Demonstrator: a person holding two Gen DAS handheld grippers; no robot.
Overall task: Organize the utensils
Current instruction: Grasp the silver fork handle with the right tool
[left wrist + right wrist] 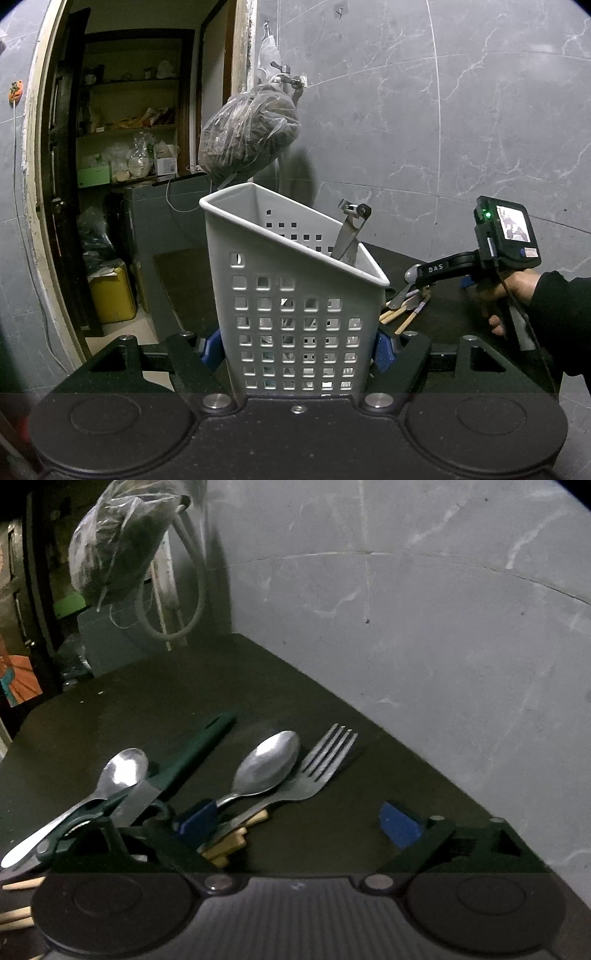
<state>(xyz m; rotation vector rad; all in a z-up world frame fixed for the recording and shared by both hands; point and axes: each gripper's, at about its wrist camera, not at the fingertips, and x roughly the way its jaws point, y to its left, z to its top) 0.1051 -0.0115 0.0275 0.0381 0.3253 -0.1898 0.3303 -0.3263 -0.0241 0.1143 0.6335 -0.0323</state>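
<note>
Left gripper (297, 350): jaws clamped on the white perforated caddy (295, 295), held tilted above the desk (443, 314). Right gripper (299, 823): jaws apart over fork (314, 771) and spoons (269, 764) on the desk.

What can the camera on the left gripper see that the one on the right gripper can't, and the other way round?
Only the left wrist view shows the white perforated caddy clamped in the left gripper, a metal tool standing inside it, the shelved storeroom and the person's hand.

Only the right wrist view shows the utensils close up: a fork, two spoons and a green handle, with the right gripper open over them.

Both show the hanging plastic bag, grey marble wall and dark tabletop.
</note>
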